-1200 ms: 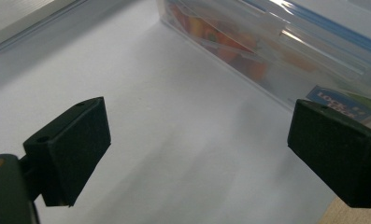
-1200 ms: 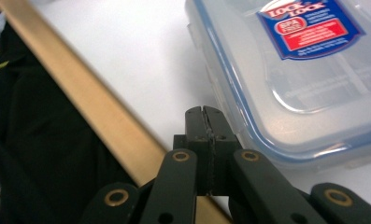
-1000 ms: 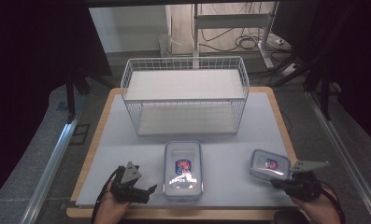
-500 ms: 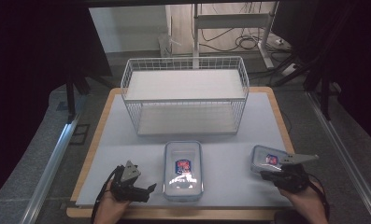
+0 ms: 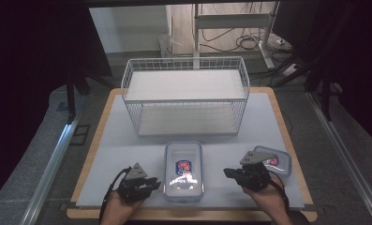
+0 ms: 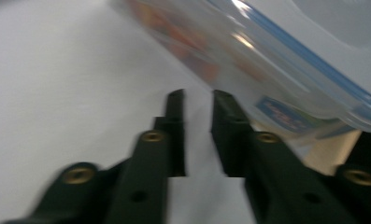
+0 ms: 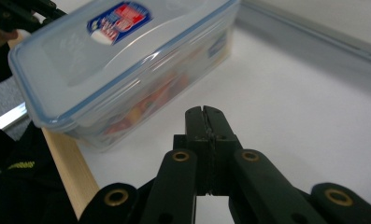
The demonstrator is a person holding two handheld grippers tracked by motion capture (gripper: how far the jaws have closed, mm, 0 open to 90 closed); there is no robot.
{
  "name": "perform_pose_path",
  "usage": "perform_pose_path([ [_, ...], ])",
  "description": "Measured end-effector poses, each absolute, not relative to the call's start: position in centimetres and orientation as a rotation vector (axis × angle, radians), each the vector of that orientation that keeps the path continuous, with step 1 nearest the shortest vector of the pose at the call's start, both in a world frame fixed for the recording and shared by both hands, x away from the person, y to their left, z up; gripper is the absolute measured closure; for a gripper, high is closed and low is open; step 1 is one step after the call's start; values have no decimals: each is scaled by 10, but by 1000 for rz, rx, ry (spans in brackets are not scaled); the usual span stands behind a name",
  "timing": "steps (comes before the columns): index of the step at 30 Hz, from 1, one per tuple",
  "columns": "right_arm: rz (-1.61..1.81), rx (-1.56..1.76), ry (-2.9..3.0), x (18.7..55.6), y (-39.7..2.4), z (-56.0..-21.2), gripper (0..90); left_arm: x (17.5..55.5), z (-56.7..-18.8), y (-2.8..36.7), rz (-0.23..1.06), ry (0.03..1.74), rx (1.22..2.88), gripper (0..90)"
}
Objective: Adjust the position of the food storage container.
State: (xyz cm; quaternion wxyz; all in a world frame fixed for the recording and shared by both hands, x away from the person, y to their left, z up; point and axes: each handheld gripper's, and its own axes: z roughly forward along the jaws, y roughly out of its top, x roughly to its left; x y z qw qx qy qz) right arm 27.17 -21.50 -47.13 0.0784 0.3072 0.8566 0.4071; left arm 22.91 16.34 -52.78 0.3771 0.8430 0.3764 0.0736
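Left gripper (image 5: 152,183) nearly closed beside lidded container (image 5: 183,171), right gripper (image 5: 230,172) clenched empty, wire basket (image 5: 186,96) behind.

Left claw (image 6: 197,100) jaws just closing, narrow gap, nothing between; clear lidded container (image 6: 267,56) just beyond, on white tabletop (image 6: 57,93).

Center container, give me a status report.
Left claw just closing, nothing between. Right claw shut, empty. Center container untouched, lid on. Wire basket behind; path clear.
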Motion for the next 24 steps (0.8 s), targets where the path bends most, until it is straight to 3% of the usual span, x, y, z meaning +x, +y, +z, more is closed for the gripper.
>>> perform_pose_path([
  [5, 1204, 873, 2599, 257, -210, -480, 886, 222, -526, 151, 155, 907, 2174, 897],
  [11, 1207, 896, 2605, 248, -218, -483, 885, 223, -529, 138, 123, 888, 2186, 898],
  [16, 1206, 926, 2596, 241, -227, -485, 888, 225, -530, 104, 87, 821, 2188, 897],
  [22, 1200, 935, 2603, 236, -230, -487, 889, 238, -526, 101, 196, 867, 2192, 894],
  [24, 1197, 929, 2631, 234, -227, -490, 889, 261, -523, 126, 288, 986, 2155, 894],
])
